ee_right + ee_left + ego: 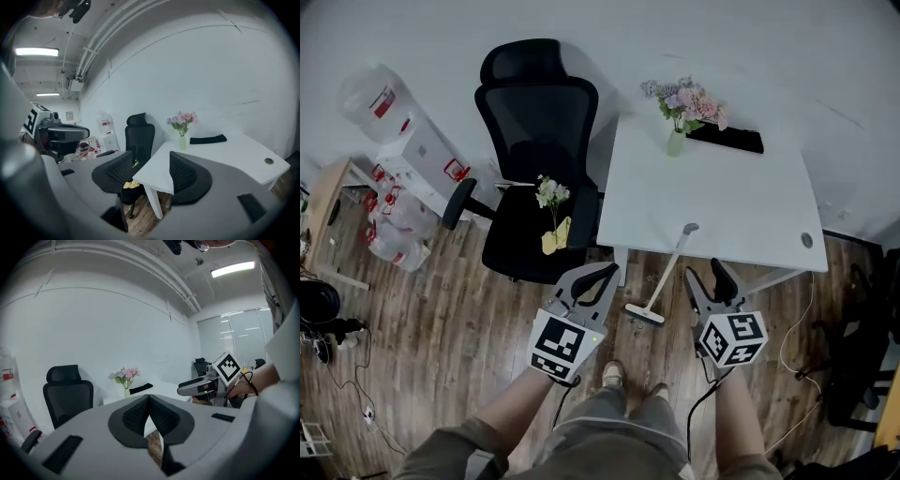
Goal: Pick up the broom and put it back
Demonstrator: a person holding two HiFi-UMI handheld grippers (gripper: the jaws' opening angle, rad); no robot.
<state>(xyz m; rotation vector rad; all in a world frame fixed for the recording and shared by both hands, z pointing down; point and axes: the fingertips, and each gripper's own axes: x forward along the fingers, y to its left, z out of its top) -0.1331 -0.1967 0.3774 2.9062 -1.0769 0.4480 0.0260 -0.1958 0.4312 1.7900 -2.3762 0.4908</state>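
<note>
Head view: broom between the two tools, neither one on it.
The broom (pixel 667 270) seems to lean on the tabletop (pixel 722 206) edge, with its head on the floor just ahead of and between the left tool (pixel 598 277) and the right tool (pixel 708 275). The right tool is released, jaws wide with nothing between them; the left tool is clenched on nothing. The right tool looks better placed. Bring it left onto the mid-handle, square its jaws to the slanted shaft, and close firmly before lifting so the head does not skid. Ahead of the left tool, a chair (pixel 539 150) bearing a flower sprig (pixel 551 195) crowds that side. The tabletop corner sits close beyond the right tool, and a vase (pixel 677 141) stands farther off.
</note>
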